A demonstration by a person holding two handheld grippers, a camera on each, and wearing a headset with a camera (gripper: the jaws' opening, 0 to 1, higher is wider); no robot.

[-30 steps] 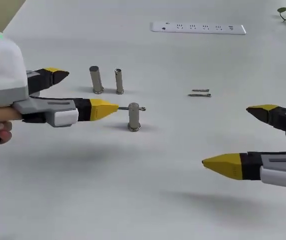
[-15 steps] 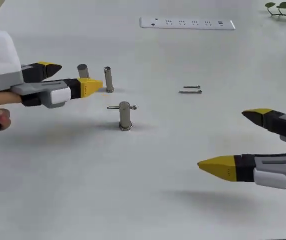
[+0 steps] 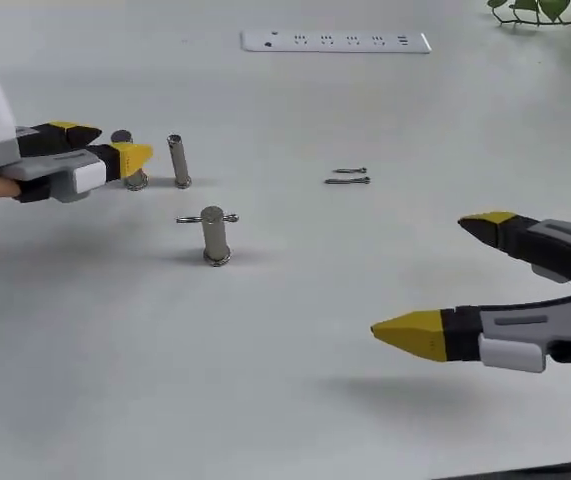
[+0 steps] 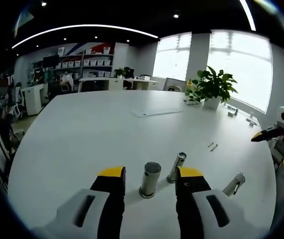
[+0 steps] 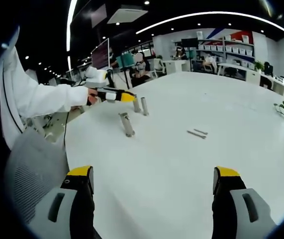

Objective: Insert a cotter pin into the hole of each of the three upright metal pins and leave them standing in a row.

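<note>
Cotter pin (image 3: 206, 217) seated in front metal pin (image 3: 214, 240), one done; left gripper (image 3: 120, 142), jaws apart, moved on to rear-left pin (image 4: 150, 179); right gripper (image 3: 418, 276) apart too.

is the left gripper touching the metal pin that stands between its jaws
Apart. The left gripper view shows the metal pin upright between the open jaws of the left gripper, with bare table showing on either side of it.

Yellow pointed tips on left tongs (image 3: 125, 143) and right tongs (image 3: 418, 275), black midsections, grey bodies with pale inset plates; loose, long white sleeve (image 5: 37, 97) on the left arm
</note>
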